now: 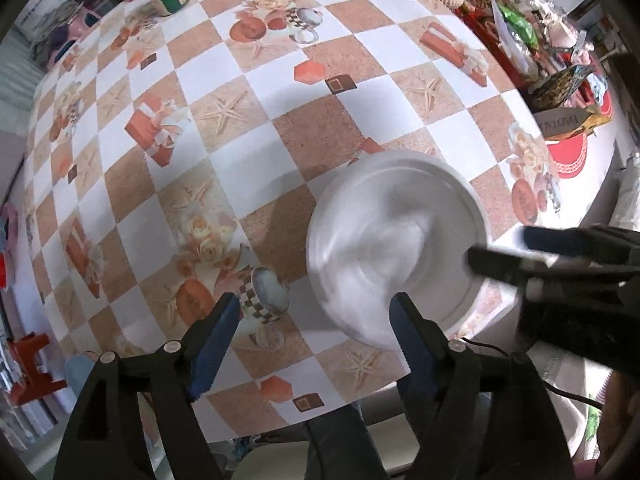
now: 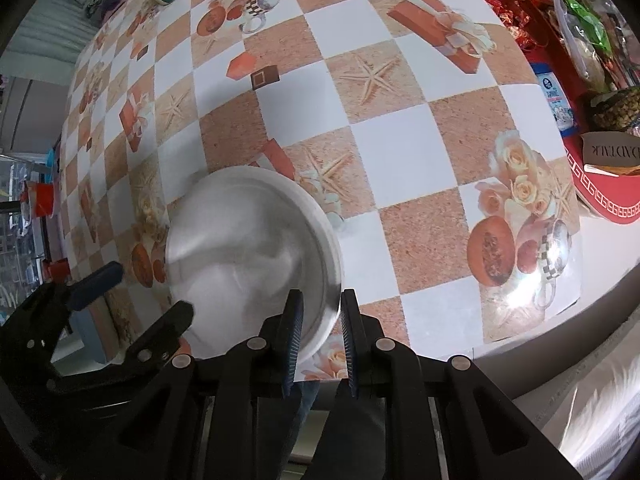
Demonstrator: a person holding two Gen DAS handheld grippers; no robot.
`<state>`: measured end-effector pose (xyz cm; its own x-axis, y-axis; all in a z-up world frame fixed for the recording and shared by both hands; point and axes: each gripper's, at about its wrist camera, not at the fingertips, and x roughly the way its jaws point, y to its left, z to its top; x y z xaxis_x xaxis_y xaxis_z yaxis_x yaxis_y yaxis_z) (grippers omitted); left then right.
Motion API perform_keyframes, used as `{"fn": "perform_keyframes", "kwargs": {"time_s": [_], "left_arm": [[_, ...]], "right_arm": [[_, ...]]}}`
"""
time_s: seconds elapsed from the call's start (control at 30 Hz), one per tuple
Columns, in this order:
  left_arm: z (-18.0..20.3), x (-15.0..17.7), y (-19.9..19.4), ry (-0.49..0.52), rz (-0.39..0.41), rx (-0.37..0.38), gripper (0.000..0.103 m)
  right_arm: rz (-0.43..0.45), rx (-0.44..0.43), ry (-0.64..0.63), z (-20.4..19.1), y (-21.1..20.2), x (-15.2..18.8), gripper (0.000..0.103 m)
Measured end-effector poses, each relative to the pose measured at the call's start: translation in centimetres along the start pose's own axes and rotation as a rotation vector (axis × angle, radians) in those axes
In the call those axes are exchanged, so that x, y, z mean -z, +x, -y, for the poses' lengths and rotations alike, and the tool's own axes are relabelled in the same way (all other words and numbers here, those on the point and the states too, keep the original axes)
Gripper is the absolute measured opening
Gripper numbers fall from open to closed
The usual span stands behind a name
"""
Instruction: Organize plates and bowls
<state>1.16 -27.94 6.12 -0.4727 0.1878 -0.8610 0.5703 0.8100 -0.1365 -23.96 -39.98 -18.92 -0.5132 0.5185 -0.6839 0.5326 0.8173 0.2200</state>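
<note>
The right claw (image 2: 320, 344) is pinching the near rim of a white bowl (image 2: 248, 256), its blue pads narrowed onto the edge. The left claw (image 1: 316, 320) is standing wide, one finger overlapping the bowl's near side; contact is unclear. The bowl is blurring, hiding its inside. It is sitting near the desk's (image 2: 392, 152) front edge. Clutter (image 2: 580, 20) at the far right is hard to identify.

Left gripper (image 1: 312, 316) jaws wide, right gripper (image 2: 320, 320) narrow

Blurred white bowl (image 1: 396, 248) on checkered tablecloth (image 1: 248, 128), beyond wide-spread left hand-held gripper (image 1: 314, 316).
</note>
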Motion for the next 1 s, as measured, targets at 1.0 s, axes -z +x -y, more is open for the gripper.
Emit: {"fn": "perform_keyframes", "kwargs": {"time_s": [1.0], "left_arm": [[-3.4,2.4,-0.8,-0.074,-0.070,-0.068,0.103]], "right_arm": [[0.054,0.010,0.018,-0.7,-0.8,1.9,0.103]]}}
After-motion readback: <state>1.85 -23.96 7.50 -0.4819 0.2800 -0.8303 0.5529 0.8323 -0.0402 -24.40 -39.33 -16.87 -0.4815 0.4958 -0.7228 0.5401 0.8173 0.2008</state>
